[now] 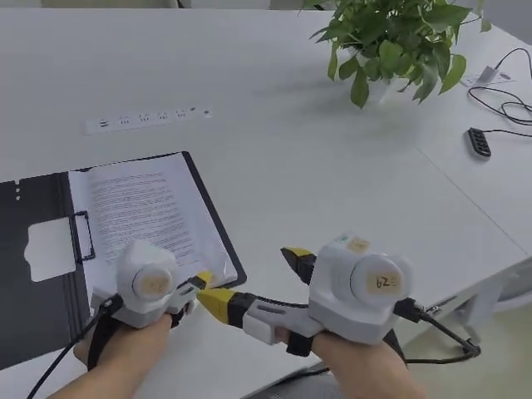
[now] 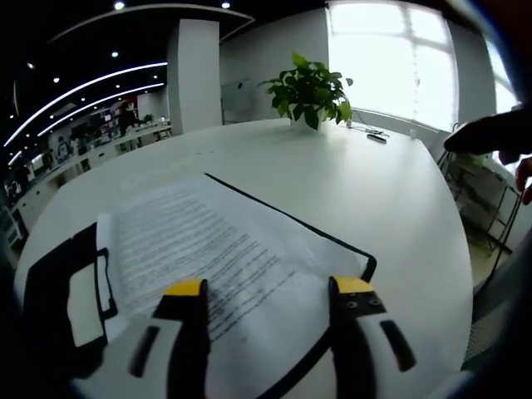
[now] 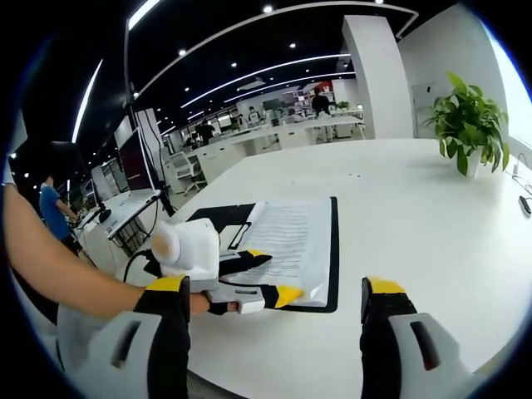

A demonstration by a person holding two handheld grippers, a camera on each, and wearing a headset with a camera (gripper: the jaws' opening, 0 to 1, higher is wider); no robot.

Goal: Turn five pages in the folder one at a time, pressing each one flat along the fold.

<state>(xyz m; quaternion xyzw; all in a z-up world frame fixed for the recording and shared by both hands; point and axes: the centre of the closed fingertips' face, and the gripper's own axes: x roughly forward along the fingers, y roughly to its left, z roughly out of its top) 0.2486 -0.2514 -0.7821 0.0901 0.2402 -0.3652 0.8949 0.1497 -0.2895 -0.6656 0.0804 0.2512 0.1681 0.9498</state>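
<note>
Jaws of left hand-held gripper (image 2: pixel 270 287) wide, empty, over lower edge of printed white top page (image 2: pixel 208 249) in open black clip folder (image 1: pixel 33 216). Right hand-held gripper (image 1: pixel 258 278) wide too, near folder's rt corner, over white surface (image 1: pixel 316 166). Prob. no page turned yet, all five left. Bare room to rt; potted green plant (image 1: pixel 399 41) well apart.

Black folder (image 1: pixel 37 312), white printed page (image 1: pixel 141 204), green plant (image 1: pixel 399 41)
</note>
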